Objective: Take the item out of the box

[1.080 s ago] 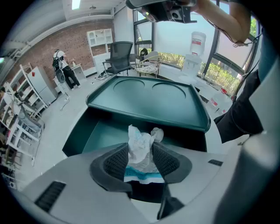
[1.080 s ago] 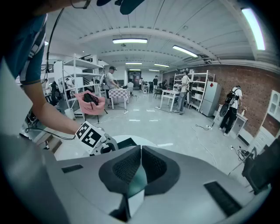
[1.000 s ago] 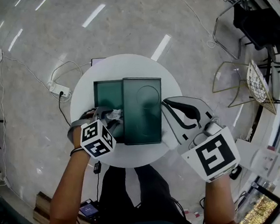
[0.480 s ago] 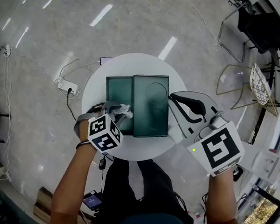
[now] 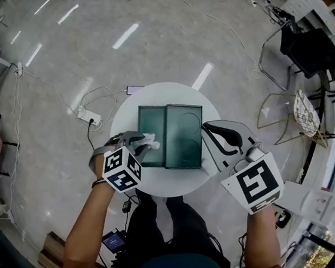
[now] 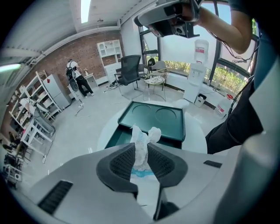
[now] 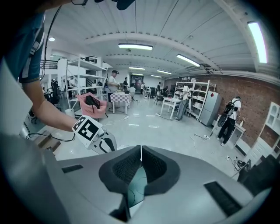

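White packet [image 6: 141, 136] between just-closing jaws of left gripper [image 6: 141, 149], above green box [image 6: 158, 119].

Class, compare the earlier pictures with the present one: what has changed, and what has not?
The left gripper has just closed its jaws on the white packet and lifted it from the box. The right gripper remains shut and empty beside the lid. Box and lid lie unmoved on the table.
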Demonstrator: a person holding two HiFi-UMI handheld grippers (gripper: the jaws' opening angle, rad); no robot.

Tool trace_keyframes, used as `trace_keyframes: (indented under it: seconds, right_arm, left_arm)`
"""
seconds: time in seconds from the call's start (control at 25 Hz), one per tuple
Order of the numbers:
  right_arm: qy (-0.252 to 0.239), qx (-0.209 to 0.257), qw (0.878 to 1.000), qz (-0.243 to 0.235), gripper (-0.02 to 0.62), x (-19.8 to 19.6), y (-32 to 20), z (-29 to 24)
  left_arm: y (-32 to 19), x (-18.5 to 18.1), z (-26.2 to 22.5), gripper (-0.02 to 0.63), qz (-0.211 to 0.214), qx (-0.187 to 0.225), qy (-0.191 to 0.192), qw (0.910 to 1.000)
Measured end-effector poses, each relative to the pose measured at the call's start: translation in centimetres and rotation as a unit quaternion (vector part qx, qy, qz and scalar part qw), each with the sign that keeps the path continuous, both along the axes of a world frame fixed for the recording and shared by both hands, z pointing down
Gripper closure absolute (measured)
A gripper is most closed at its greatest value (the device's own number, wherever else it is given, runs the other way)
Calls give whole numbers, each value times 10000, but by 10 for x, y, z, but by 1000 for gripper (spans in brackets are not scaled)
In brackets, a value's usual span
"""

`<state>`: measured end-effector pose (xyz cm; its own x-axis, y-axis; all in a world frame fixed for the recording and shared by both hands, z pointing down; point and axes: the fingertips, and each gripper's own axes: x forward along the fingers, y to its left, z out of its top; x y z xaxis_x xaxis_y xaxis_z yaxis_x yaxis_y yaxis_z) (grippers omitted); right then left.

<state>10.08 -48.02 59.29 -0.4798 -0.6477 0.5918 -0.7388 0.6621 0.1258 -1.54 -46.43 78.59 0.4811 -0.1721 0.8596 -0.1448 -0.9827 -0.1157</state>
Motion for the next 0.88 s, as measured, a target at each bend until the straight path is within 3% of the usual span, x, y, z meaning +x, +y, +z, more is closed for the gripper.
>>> trace_keyframes:
  seconds: [0.28, 0.56, 0.88]
  right_arm:
    - [17, 198, 9998, -21, 555, -16, 27, -61]
    - [-11, 327, 9994, 84, 557, -14, 55, -130]
    - [-115, 414, 9990, 84, 557, -22, 83, -180]
  left_arm:
    - [14, -22, -101, 508, -379, 298, 522, 9975]
    - [36, -29, -214, 509, -690, 597, 1121, 9895]
    - [63, -40, -298, 509, -936, 776, 1649, 9788]
